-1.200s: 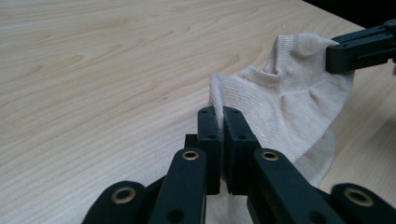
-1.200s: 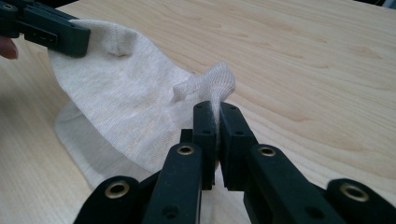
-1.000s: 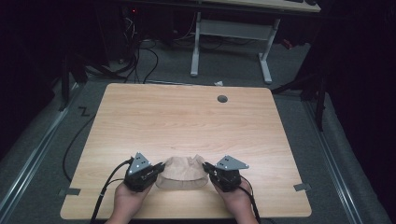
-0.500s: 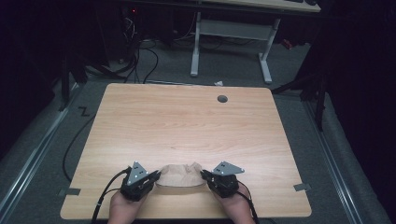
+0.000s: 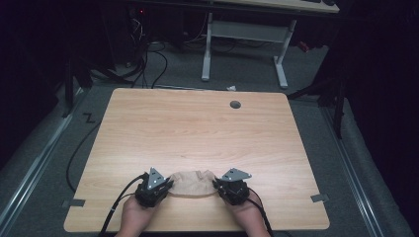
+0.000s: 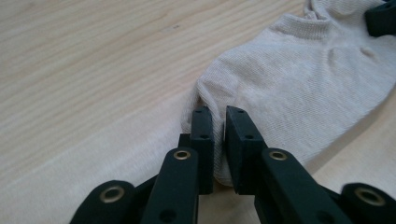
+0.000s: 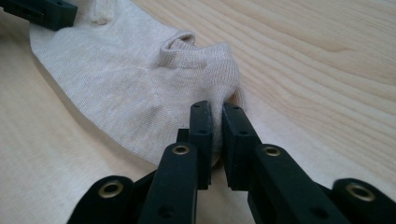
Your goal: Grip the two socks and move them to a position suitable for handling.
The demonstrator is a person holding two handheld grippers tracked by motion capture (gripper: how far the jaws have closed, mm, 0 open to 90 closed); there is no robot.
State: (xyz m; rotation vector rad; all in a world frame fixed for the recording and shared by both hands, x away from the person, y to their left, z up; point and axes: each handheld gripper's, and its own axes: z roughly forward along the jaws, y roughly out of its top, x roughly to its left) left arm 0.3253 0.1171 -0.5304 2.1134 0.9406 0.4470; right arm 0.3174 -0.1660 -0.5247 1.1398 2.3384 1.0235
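Since the earlier frame, both my hands have drawn back toward the 6 o'clock edge, the sock with them, and both pairs of jaws have just been opening. One beige sock (image 5: 191, 182) lies flat on the surface (image 5: 197, 128) near that edge. My left gripper (image 6: 218, 122) at 9 o'clock of it and my right gripper (image 7: 217, 120) at 3 o'clock each stand narrow, fabric pinched between them. One grommet hole (image 5: 235, 104) sits at 12 o'clock, well apart.
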